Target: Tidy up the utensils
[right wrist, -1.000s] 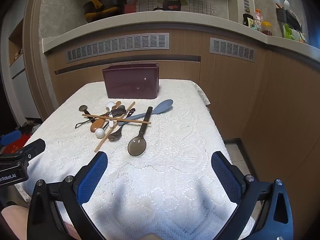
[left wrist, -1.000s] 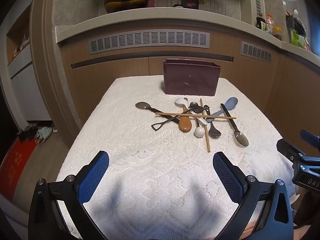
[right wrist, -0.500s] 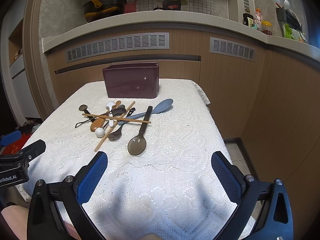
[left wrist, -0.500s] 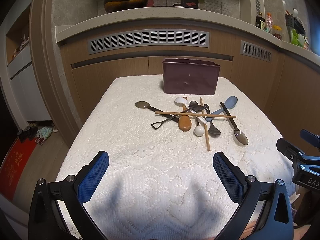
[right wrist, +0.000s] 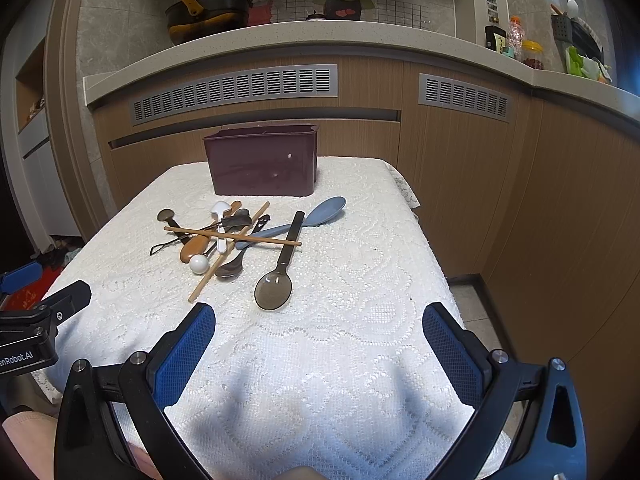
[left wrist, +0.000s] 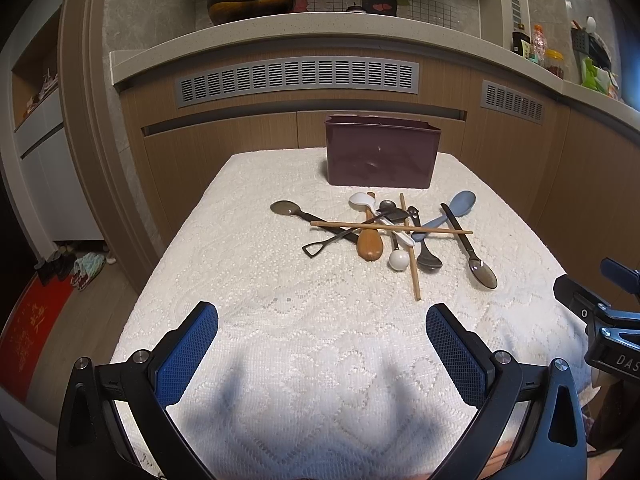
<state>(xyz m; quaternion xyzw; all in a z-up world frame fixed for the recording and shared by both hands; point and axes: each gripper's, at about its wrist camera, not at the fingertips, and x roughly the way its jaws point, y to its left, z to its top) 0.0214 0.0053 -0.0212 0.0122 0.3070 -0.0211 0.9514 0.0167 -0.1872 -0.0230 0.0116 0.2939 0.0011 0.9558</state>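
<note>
A pile of utensils lies mid-table: a wooden spoon point(left wrist: 370, 242), white spoons point(left wrist: 398, 259), a blue spoon point(left wrist: 460, 208), a grey translucent spoon point(left wrist: 483, 274), and two chopsticks point(left wrist: 390, 227). In the right wrist view the grey spoon point(right wrist: 274, 290) lies nearest, with the blue spoon point(right wrist: 322, 212) and chopsticks point(right wrist: 232, 237) behind. A dark maroon bin point(left wrist: 382, 156) stands behind the pile, also in the right wrist view point(right wrist: 262, 162). My left gripper point(left wrist: 322, 346) is open and empty above the near table. My right gripper point(right wrist: 318, 346) is open and empty.
The table carries a white lace cloth point(left wrist: 280, 320), with edges dropping off left and right. Wooden cabinets and a counter point(left wrist: 280, 28) with a pan stand behind. The right gripper's body point(left wrist: 600, 320) shows at the left view's right edge.
</note>
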